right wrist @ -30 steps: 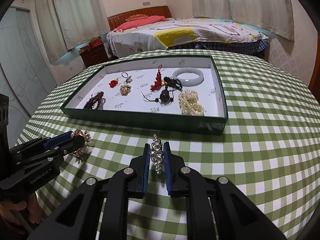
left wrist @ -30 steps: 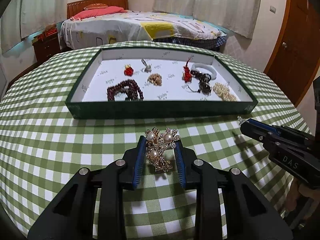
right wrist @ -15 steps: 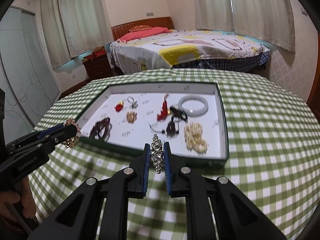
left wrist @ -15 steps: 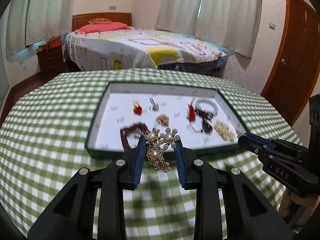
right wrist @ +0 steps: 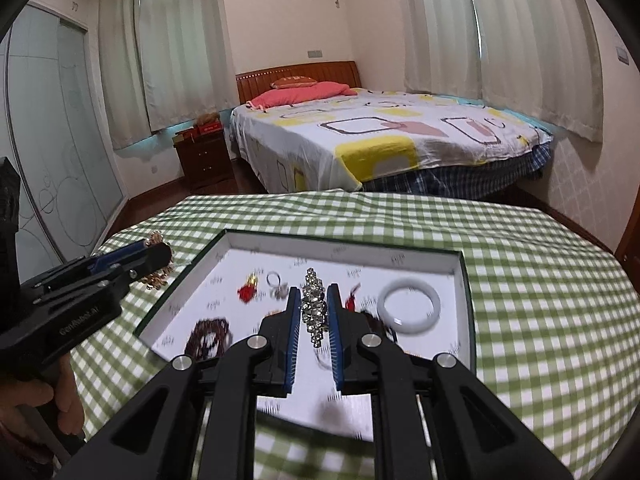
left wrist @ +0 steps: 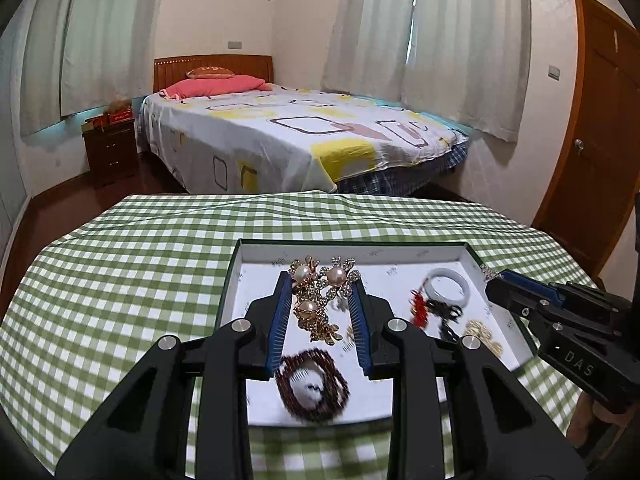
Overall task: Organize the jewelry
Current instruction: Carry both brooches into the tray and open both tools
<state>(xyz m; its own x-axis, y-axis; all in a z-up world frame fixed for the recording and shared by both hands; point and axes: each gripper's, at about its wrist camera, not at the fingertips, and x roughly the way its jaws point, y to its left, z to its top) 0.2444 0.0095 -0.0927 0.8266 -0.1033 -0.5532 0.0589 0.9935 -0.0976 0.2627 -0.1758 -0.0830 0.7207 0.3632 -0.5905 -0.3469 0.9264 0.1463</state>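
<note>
My left gripper is shut on a gold brooch with three pearls and holds it in the air above the green-rimmed white tray. My right gripper is shut on a silver rhinestone brooch, also above the tray. In the tray lie a dark red bead bracelet, a white bangle, a red charm, a ring and gold beads. Each gripper shows in the other's view: the right, the left.
The tray sits on a round table with a green checked cloth. Beyond the table stand a bed, a dark nightstand and a wooden door at the right.
Both grippers have risen and moved forward with their brooches, from over the cloth in front of the tray to above the tray itself. Both stay shut.
</note>
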